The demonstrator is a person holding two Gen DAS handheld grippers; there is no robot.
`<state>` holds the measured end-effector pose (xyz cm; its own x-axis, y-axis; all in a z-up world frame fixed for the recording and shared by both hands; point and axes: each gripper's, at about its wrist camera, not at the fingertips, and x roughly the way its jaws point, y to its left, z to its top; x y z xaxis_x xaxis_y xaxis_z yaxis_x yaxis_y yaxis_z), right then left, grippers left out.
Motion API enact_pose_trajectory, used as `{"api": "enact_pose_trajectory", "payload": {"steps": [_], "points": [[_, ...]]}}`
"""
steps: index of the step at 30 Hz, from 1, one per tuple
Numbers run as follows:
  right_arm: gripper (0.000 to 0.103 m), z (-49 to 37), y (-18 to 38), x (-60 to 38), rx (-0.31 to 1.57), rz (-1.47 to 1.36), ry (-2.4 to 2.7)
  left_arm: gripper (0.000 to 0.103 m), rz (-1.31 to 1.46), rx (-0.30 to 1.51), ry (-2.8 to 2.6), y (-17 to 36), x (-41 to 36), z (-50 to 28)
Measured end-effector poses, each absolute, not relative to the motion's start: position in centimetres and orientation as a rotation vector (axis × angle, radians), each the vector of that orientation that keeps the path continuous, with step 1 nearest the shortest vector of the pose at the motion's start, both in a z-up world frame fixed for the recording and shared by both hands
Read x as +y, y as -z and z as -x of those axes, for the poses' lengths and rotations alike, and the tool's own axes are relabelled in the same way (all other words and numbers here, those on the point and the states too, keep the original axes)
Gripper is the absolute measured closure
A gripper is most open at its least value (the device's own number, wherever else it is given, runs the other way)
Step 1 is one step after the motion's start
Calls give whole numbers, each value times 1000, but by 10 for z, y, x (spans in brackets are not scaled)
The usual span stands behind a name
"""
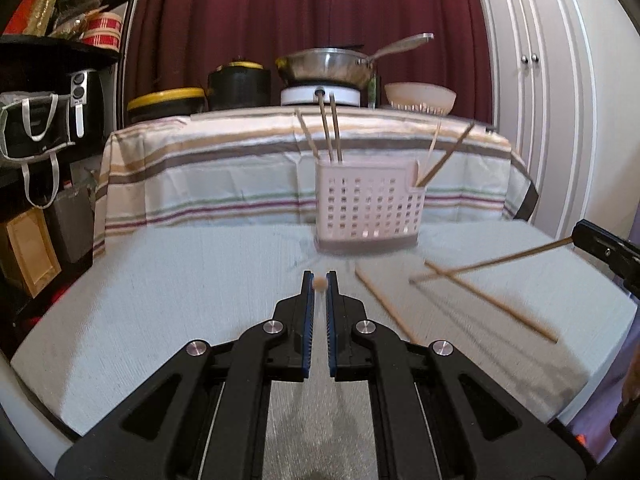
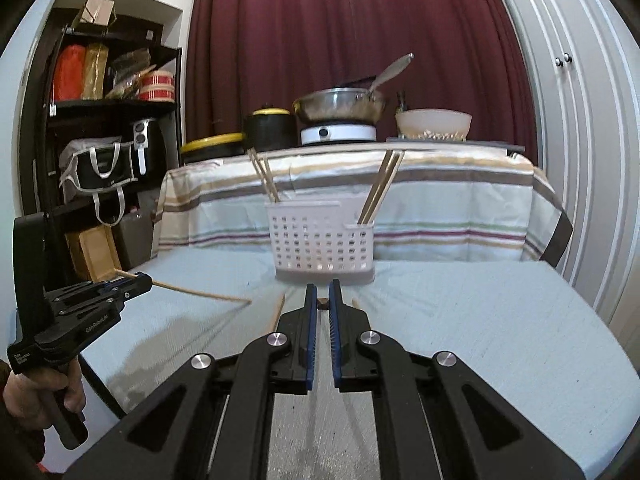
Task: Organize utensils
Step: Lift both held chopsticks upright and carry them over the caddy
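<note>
— Chopsticks first: where are they?

— Several stand in the pale perforated utensil caddy (image 1: pixel 370 204) at the far side of the light tablecloth (image 1: pixel 180 300). Three lean in its left compartment, two more in the small pocket on its right. Two loose chopsticks (image 1: pixel 384 304) lie flat on the cloth, in front of the caddy and to its right.

— And the left gripper (image 1: pixel 319 282)?

— Its jaws are pressed together on the end of one chopstick (image 2: pixel 200 293). From its own camera you see only the round tip between the blue pads. The right wrist view shows the stick running out sideways from the jaws, raised off the cloth.

— The right gripper (image 2: pixel 323 300)?

— Same story: jaws clamped on a second chopstick (image 1: pixel 492 262), seen end-on in its own view as a small brown stub. In the left view that stick slants from the gripper down toward the cloth; motion blur makes it hard to tell whether its far tip touches.

— Anything behind?

— A striped cloth (image 1: pixel 240 168) covers a higher table, with a steel pan (image 1: pixel 328 66) on a white burner (image 1: pixel 320 96) and a white bowl (image 1: pixel 420 98) beside it. A hand (image 2: pixel 40 396) grips the left tool's handle.
</note>
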<state>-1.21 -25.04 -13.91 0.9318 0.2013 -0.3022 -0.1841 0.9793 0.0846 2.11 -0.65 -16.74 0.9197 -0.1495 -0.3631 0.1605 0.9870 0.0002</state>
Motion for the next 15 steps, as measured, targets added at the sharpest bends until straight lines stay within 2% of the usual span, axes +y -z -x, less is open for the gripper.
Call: {"api": "enact_pose_trajectory", "payload": {"steps": [8,15], "points": [[96,5,109,-257,299,-69,-199,97,-19,338,180,128,-2,-26],[96,-18,97,-257,311,-60,-207,97,-5,359,179,116,0,-48]]}}
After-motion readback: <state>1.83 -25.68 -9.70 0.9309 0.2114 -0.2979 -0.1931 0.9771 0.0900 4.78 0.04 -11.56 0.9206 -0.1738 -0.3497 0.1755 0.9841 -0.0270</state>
